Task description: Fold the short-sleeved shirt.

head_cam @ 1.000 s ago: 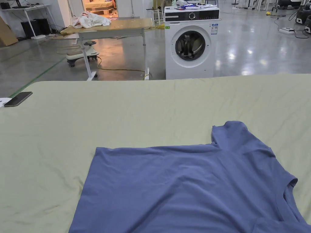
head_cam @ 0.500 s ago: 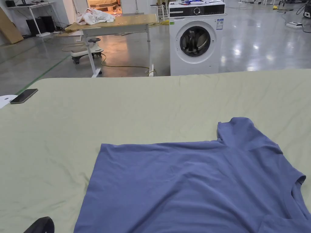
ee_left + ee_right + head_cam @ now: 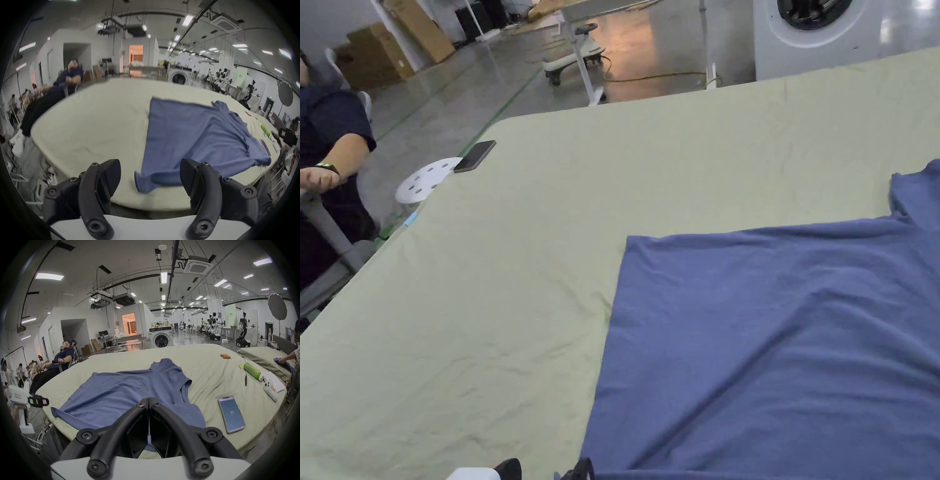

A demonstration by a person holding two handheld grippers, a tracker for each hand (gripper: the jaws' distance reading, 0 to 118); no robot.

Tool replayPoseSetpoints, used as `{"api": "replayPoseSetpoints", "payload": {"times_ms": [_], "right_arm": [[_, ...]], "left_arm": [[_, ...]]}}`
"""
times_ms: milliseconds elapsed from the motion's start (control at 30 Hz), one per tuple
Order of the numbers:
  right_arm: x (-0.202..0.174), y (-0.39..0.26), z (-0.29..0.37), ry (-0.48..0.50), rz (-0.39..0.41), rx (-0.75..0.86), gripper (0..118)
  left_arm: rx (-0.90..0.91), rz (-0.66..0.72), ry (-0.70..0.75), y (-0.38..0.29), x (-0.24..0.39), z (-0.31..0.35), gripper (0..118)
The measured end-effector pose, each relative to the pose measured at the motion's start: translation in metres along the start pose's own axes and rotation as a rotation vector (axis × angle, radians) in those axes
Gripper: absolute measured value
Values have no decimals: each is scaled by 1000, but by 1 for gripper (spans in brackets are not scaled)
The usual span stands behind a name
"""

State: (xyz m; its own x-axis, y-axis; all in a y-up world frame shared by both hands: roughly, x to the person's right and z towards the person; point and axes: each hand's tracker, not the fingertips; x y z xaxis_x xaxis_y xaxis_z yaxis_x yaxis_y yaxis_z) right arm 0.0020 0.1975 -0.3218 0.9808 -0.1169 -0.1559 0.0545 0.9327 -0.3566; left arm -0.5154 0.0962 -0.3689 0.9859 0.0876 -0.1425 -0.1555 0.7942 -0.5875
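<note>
A: Two hand-held grippers sit nearest. The left hand-held gripper [image 3: 150, 177] hangs at the near edge with its jaws spread wide and nothing between them; its black tips peek in at the bottom of the head view.

B: And the right hand-held gripper [image 3: 148, 404]?

A: Its jaws are pressed together, tip to tip. Blue cloth lies just beyond them, but I cannot tell whether any of it is pinched.

B: Where is the shirt [image 3: 775, 337]?

A: Spread flat on the pale green sheet [image 3: 537, 262], near the front edge. It is a plain blue short-sleeved shirt, lying sideways: hem toward the left, neck opening toward the right. One sleeve points away from the person; the near sleeve [image 3: 142, 181] droops over the front edge in the left gripper view. Soft wrinkles run across the body.

B: Farther out?

A: A phone [image 3: 231, 414] lies on the sheet right of the shirt, then a green bottle [image 3: 251, 370]. Another phone [image 3: 475, 155] rests at the far-left corner. A washing machine [image 3: 160, 338] stands beyond.
</note>
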Motion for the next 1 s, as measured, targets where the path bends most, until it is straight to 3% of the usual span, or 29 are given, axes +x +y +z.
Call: {"api": "replayPoseSetpoints", "payload": {"times_ms": [133, 367, 433, 533, 633, 667, 800, 900, 1000], "right_arm": [[16, -14, 3, -4, -10, -16, 0], [27, -18, 9, -61, -54, -39, 0], [35, -21, 14, -83, -55, -48, 0], [48, -26, 20, -157, -49, -61, 1], [67, -36, 22, -256, -48, -75, 58], [73, -41, 23, -276, -62, -85, 63], [85, -52, 13, -302, -133, -173, 62], [86, -69, 0, -264, -137, -266, 62], [85, -82, -10, -206, -197, -303, 62]], "left_arm": [[-119, 95, -44, -24, -14, -34, 76], [-167, 95, -40, -29, -17, -54, 17], [-173, 85, -54, -30, -11, -56, 9], [-214, -54, -8, -35, -2, -61, 9], [-236, -148, 16, -37, 9, -65, 9], [-243, -177, 25, -37, 12, -66, 9], [-234, -248, 46, -39, 22, -63, 8], [-221, -246, 54, -39, 25, -59, 8], [-229, -225, 49, -35, 25, -59, 8]]}}
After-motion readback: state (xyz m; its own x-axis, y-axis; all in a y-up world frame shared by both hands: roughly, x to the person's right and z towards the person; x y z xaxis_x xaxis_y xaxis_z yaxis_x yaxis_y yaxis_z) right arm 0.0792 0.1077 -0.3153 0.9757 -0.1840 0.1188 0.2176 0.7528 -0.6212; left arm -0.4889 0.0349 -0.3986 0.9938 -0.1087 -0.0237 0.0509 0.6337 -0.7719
